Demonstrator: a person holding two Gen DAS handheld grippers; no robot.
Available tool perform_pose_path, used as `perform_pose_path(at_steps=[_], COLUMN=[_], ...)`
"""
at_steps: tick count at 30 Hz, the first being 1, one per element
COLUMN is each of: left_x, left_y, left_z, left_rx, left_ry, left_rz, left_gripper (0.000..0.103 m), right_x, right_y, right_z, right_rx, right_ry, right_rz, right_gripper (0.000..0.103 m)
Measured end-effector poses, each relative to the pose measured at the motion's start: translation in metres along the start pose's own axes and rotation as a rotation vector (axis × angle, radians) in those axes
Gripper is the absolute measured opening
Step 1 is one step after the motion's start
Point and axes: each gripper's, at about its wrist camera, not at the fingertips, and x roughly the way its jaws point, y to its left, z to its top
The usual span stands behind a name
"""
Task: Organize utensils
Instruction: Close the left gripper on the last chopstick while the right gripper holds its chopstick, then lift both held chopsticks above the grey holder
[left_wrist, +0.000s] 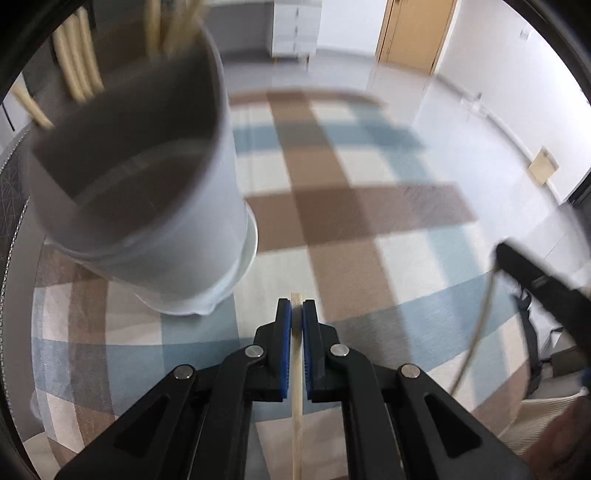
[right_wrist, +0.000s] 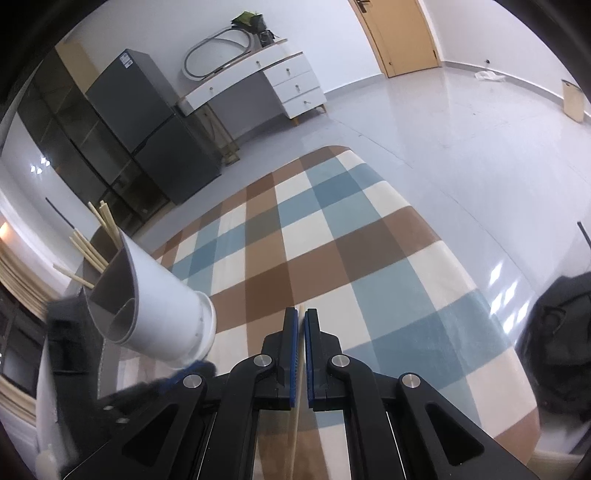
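Over a checked rug (right_wrist: 332, 258) of brown, blue and cream squares, both hand-held grippers point down at the floor. In the left wrist view the left gripper (left_wrist: 296, 314) has its blue pads pressed onto a pale wooden chopstick (left_wrist: 296, 369), which runs straight down between the jaws and pokes out just past the tips. To its left, close and blurred, stands a white utensil holder (left_wrist: 155, 206) with a grey inside split by a divider; more chopsticks (left_wrist: 77, 59) lean out of its far compartment. At the right edge of that view a dark blurred bar with a thin wire crosses the picture. In the right wrist view the right gripper (right_wrist: 301, 325) likewise pinches a single pale chopstick (right_wrist: 298, 406) between its blue pads, the tip just showing above them. The same holder (right_wrist: 162, 310) sits at near left. Far off stand a dark fridge (right_wrist: 147, 122) with a small label too tiny to read, a white dresser (right_wrist: 255, 81) and a wooden door (right_wrist: 402, 33).
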Motion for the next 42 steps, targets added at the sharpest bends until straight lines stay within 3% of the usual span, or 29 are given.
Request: perform_pose_path(at_steps=[8, 14, 27, 36, 42], left_x=[-0.061, -0.086, -0.115, -0.139, -0.144], left_y=[0.016, 0.031, 0.052, 0.067, 0.070], left_z=[-0.005, -0.011, -0.014, -0.001, 0.011], left_rx=[-0.051, -0.087, -0.157, -0.181, -0.184], left_ry=[-0.192, -0.272, -0.387, -0.452, -0.445], left_rz=[-0.040, -0.065, -0.102, -0.067, -0.069], left_gripper=[0.002, 0.002, 0.002, 0.002, 0.002], right_x=[-0.025, -0.051, -0.076, -0.083, -0.085], right_y=[0.016, 0.036, 0.078, 0.088, 0.093], right_z=[-0.008, -0.013, -0.033, -0.030, -0.026], right_rx=[-0.044, -0.107, -0.261, -0.263, -0.265], right_ry=[-0.044, -0.102, -0.178, -0.207, -0.218], right_rz=[0.060, 0.109, 0.141, 0.172, 0.196], right_gripper=[0.003, 0.003, 0.003, 0.002, 0.002])
